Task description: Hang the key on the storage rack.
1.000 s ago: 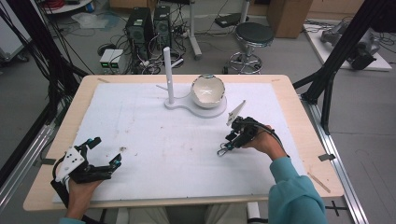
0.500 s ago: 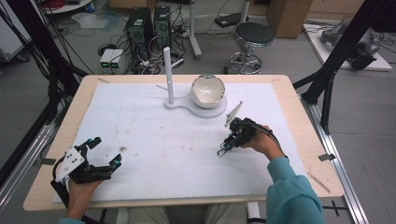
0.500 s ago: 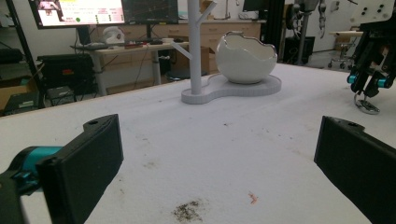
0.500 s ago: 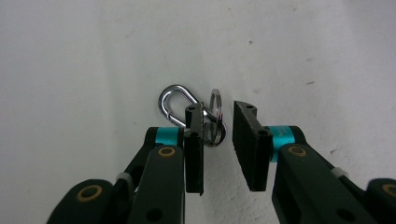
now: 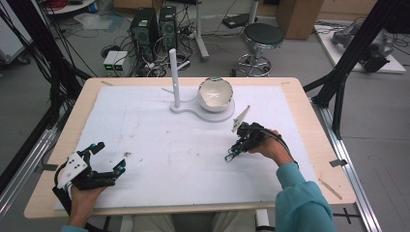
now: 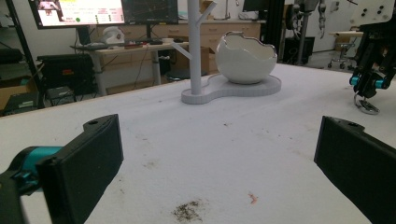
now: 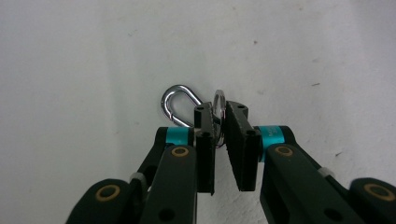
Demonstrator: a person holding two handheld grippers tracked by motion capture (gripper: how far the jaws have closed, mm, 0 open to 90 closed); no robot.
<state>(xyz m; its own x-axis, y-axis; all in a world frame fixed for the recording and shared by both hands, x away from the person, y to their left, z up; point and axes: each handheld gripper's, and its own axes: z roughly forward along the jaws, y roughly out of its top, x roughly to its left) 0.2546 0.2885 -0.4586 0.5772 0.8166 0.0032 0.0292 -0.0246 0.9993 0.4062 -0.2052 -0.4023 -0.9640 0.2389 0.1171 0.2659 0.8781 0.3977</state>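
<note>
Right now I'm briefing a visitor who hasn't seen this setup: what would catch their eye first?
Probably the white eggshell-shaped bowl on its stand beside a white branched post, at the far middle of the white mat. Next, the right tongs, at the mat's right, pinching a metal ring with a silver carabiner clip. The left tongs rest wide open at the near left corner.

One white stand [image 5: 175, 82], one bowl [image 5: 215, 93], one metal keyring [image 7: 180, 105], two grippers [image 5: 99, 163] [image 5: 235, 150].
</note>
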